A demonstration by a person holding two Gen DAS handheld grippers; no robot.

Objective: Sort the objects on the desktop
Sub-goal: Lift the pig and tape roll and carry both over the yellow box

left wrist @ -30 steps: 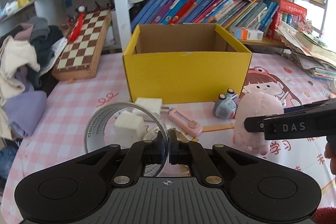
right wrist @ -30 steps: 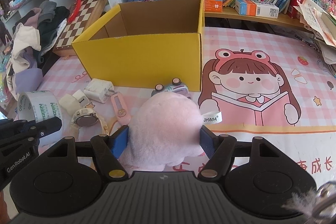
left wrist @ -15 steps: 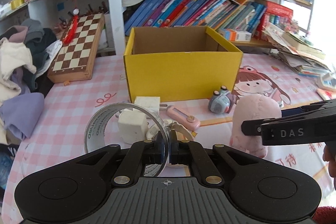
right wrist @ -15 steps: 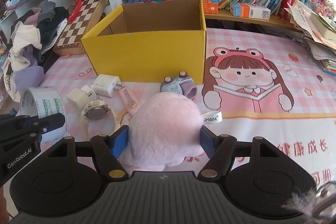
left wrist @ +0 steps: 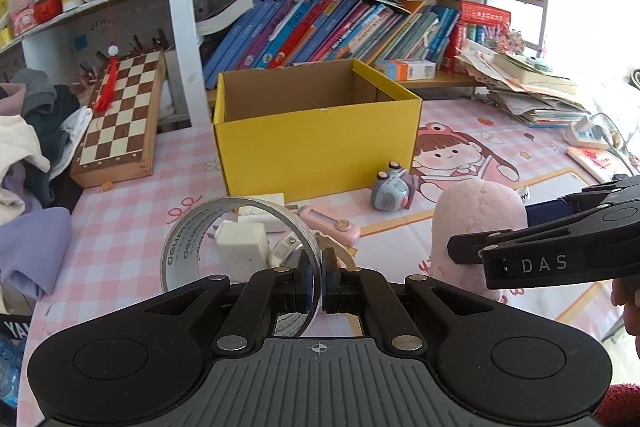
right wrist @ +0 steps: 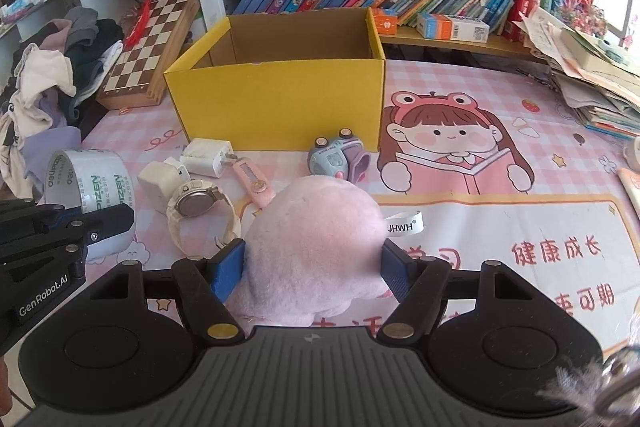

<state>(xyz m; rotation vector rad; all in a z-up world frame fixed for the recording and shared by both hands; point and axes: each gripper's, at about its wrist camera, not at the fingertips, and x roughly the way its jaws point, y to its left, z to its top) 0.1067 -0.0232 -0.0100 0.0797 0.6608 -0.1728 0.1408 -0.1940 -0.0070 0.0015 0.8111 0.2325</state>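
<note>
My left gripper (left wrist: 315, 281) is shut on the wall of a clear tape roll (left wrist: 192, 239) and holds it above the table; the roll also shows in the right wrist view (right wrist: 90, 183). My right gripper (right wrist: 312, 269) is shut on a pink plush toy (right wrist: 316, 247), also seen in the left wrist view (left wrist: 476, 227). An open yellow cardboard box (left wrist: 316, 143) (right wrist: 280, 107) stands behind both. On the table before it lie two white chargers (right wrist: 206, 157), a watch (right wrist: 198, 205), a pink utility knife (right wrist: 254, 183) and a small blue toy camera (right wrist: 336, 159).
A chessboard (left wrist: 120, 123) leans at the back left beside a pile of clothes (left wrist: 28, 163). Shelves of books (left wrist: 328, 31) stand behind the box. Stacked papers (left wrist: 528, 95) lie at the right. A pink cartoon mat (right wrist: 500, 187) covers the table.
Both grippers have risen and drawn back from the box with their objects still held; the box and loose items look smaller and farther.
</note>
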